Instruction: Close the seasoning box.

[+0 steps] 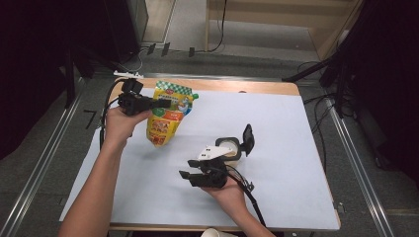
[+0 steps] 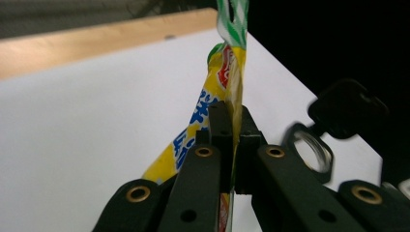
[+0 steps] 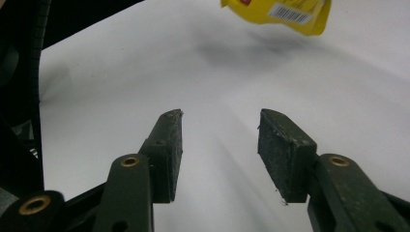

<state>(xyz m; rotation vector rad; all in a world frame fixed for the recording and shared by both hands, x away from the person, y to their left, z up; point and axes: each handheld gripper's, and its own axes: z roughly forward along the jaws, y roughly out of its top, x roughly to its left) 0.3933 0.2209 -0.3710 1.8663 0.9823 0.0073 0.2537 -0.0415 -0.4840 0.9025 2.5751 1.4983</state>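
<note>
Landmark: the jar point(image 1: 230, 149), open, black lid point(image 1: 247, 139) flipped up at its far right side, standing right of centre on the white tabletop point(image 1: 296, 187).

Right gripper point(image 1: 190, 176): just nearer than the jar and a little to its left, held low over the tabletop, jaws part-way open with nothing between the pads point(image 3: 170, 150) (bare sheet in the gap in the right gripper view). Idle for now, by my reading.

Left gripper point(image 1: 165, 103): farther than the jar and well to its left, jaws closed tight on the upper part of the pouch point(image 1: 167, 115). In the left gripper view the pouch point(image 2: 220, 92) is pinched flat between the pads, its green-checked top edge above them.

Pouch: yellow, green cap at its top corner, hanging clear of the tabletop from the left gripper (shadow below it on the sheet); its lower end is the part nearest the jar, still well apart from it.

Progress, judged: pickup done, jar already open. Left: bring the pouch to the jar and, presumably, empty it in. Cap apparently still on.
</note>
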